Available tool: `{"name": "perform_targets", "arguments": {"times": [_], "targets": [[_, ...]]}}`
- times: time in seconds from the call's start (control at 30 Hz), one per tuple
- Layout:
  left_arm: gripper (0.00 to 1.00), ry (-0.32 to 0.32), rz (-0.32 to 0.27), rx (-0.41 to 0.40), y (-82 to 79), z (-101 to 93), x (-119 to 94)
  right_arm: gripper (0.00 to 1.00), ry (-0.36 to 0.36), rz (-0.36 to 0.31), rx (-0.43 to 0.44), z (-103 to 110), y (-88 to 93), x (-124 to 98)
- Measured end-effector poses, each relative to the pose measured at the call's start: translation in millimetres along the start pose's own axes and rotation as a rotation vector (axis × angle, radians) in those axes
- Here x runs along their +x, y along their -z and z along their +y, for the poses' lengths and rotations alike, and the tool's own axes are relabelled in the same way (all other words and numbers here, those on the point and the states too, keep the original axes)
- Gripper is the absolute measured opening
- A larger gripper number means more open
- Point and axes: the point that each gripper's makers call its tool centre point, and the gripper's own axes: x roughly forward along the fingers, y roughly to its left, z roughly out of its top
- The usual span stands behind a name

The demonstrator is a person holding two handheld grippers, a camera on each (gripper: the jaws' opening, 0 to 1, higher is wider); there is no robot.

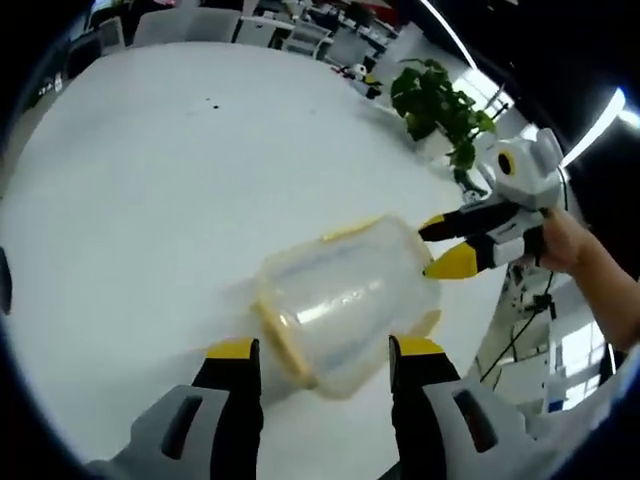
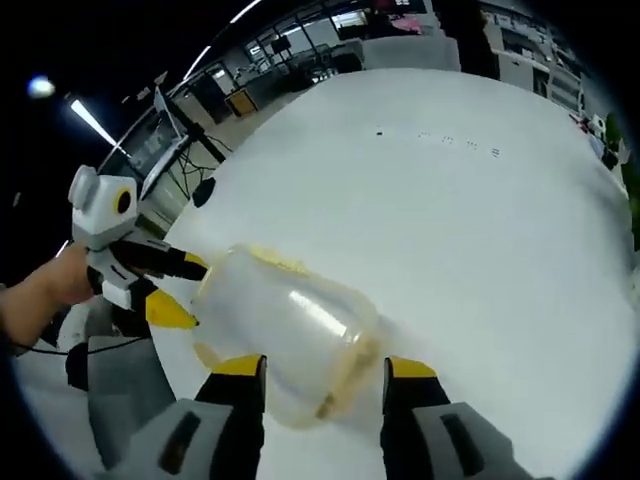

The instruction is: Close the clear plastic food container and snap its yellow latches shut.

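Note:
The clear plastic container (image 1: 345, 300) with yellow rim and latches lies tilted on its side just over the white table (image 1: 150, 180). One of its ends sits between my left gripper's (image 1: 325, 350) yellow-tipped jaws, which press against both sides. My right gripper (image 1: 443, 243) comes in from the right, held by a hand, its tips on the far end. In the right gripper view, the container (image 2: 290, 320) fills the gap of my right gripper (image 2: 325, 367). There my left gripper (image 2: 180, 287) meets the far end from the left. I cannot tell whether the lid is seated.
A green potted plant (image 1: 440, 105) stands at the table's far edge. Desks and chairs (image 1: 290, 30) fill the office behind. A few small dark specks (image 2: 445, 140) mark the tabletop. Monitors on stands (image 2: 175, 130) sit beyond the table's left side.

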Motion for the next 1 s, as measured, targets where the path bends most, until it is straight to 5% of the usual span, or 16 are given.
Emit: {"name": "perform_targets", "arguments": {"times": [0.2, 0.9, 0.97, 1.0], "targets": [[0.39, -0.01, 0.022, -0.002, 6.3, 2.5, 4.9, 0.4, 0.002, 0.014, 0.022, 1.5, 4.0, 3.7], [0.35, 0.013, 0.049, 0.003, 6.6, 0.1, 8.5, 0.32, -0.004, 0.037, 0.035, 4.0, 5.4, 6.5], [0.32, 0.054, 0.068, -0.079, 11.8, -6.9, 12.6, 0.32, 0.016, 0.057, 0.025, 6.5, 9.5, 7.2], [0.32, 0.019, 0.051, -0.089, 10.7, -1.6, 15.1, 0.32, 0.039, 0.064, 0.021, 4.2, 9.5, 6.5]]}}
